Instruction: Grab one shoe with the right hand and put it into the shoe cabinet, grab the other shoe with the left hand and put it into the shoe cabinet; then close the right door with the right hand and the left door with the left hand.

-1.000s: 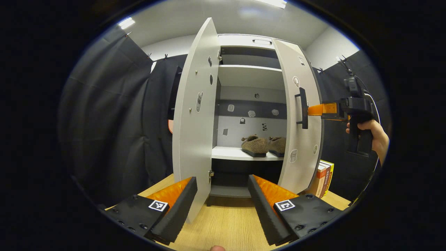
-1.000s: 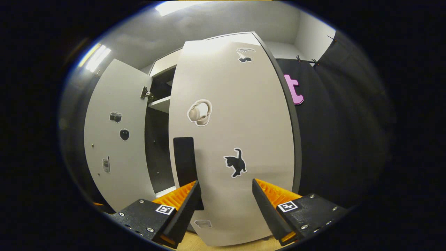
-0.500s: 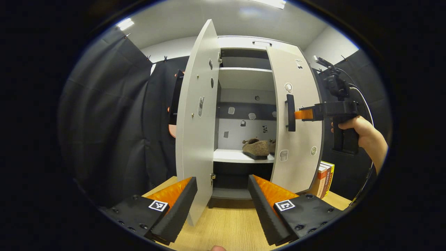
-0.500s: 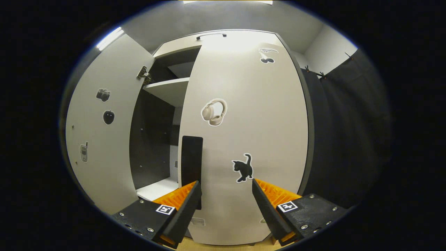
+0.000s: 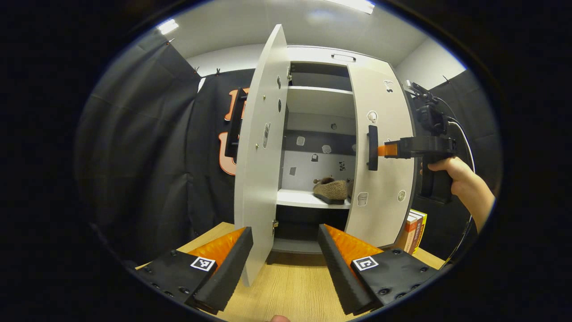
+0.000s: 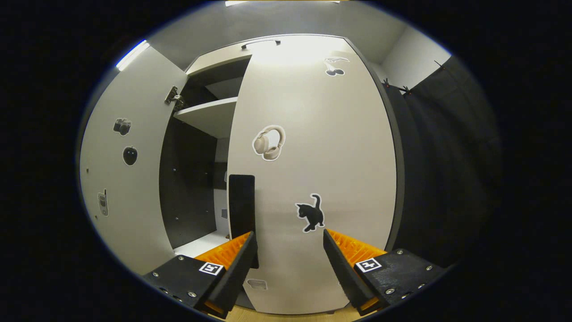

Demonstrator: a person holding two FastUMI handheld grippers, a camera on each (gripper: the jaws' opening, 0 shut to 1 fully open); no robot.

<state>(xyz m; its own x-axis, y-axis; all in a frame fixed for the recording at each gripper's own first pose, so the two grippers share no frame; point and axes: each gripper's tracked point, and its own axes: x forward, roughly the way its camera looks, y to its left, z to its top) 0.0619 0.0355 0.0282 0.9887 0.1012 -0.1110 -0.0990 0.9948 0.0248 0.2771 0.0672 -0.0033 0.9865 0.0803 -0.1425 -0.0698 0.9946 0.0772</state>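
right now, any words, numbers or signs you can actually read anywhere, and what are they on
No text reads clearly.
books: spine print is too small and blurred to read.
right door: picture stickers, headphones, a cat, cherries; no words.
left door: camera, apple and phone picture stickers; no words.
left gripper and right gripper: square coded markers, patterns rather than letters.

Wooden floor (image 5: pixel 290 286), white ceiling lights (image 5: pixel 353 5)

Two fuzzy brown shoes (image 5: pixel 331 189) sit on the white cabinet's (image 5: pixel 318 56) middle shelf. Its left door (image 5: pixel 261 152) stands wide open at 9 o'clock; the right door (image 5: pixel 382 152), at 3 o'clock, is half shut.
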